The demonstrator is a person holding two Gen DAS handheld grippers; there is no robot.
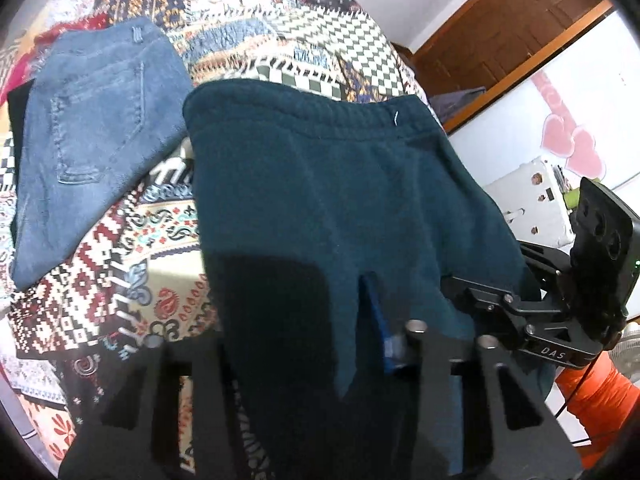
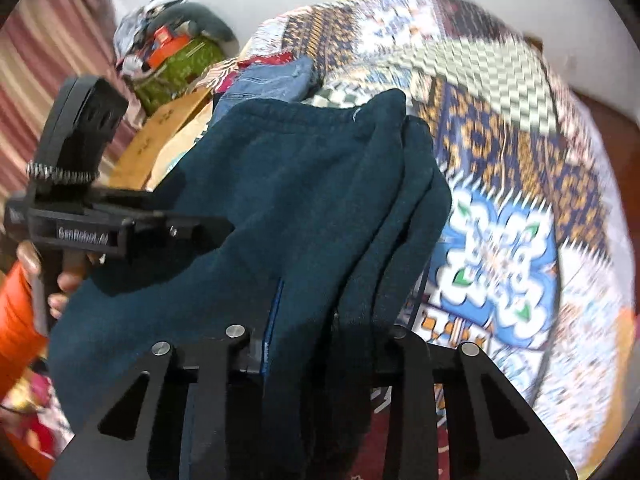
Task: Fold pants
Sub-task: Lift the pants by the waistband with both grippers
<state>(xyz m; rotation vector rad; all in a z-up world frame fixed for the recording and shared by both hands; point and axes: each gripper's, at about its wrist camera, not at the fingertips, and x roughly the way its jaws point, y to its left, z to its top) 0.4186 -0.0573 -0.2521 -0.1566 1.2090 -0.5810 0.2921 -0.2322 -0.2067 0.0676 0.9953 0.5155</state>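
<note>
Dark teal fleece pants [image 1: 320, 184] hang folded over both grippers, waistband at the far end, above a patterned bedspread [image 1: 280, 32]. My left gripper [image 1: 320, 360] is shut on the pants' near edge. My right gripper [image 2: 320, 356] is shut on a bunch of folds of the same pants [image 2: 304, 200]. In the left wrist view the right gripper's black body shows at the right [image 1: 560, 312]. In the right wrist view the left gripper's body shows at the left [image 2: 88, 216], held by a hand. The fingertips are hidden by the cloth.
Folded blue jeans [image 1: 92, 136] lie on the bedspread at the left, also seen far off in the right wrist view [image 2: 272, 80]. A wooden door frame [image 1: 520, 28] and a white appliance [image 1: 532, 204] are at the right. A pile of bags [image 2: 176, 48] sits by the wall.
</note>
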